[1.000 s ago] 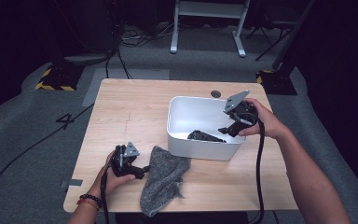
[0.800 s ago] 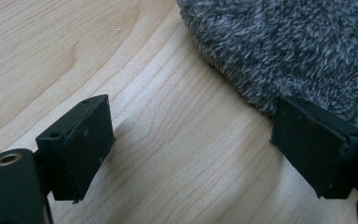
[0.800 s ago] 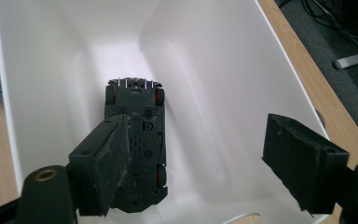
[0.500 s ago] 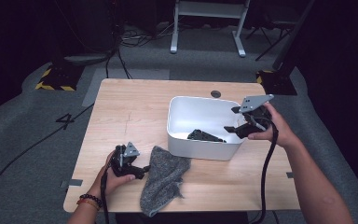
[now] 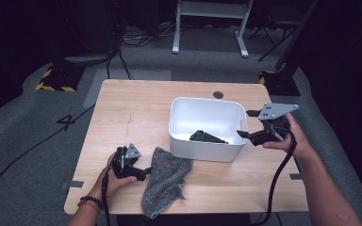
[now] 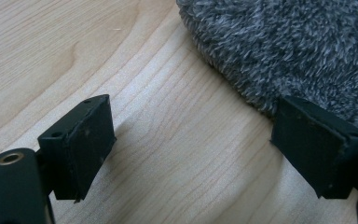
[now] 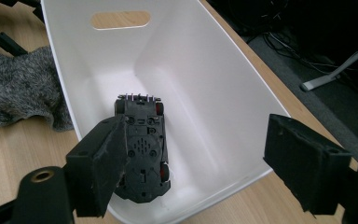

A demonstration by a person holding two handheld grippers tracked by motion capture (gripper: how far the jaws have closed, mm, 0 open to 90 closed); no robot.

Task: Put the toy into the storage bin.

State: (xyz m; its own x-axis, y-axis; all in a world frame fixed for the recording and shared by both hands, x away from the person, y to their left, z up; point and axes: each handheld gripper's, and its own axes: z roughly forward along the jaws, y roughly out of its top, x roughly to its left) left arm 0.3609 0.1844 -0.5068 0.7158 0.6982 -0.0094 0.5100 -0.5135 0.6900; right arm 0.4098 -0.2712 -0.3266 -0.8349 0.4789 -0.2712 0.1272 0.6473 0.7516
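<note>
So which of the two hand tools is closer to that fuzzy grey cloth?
The left. The left gripper sits right at the grey cloth, its open fingers at the cloth's edge. The right gripper is across the white bin, well away from the cloth.

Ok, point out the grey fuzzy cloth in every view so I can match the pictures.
High view: the grey fuzzy cloth lies on the table at lower centre, in front of the white bin.
Left gripper view: upper right, reaching the jaw on that side.
Right gripper view: left edge, outside the bin wall.
Shared landmark: the white bin, in the high and right gripper views.
</note>
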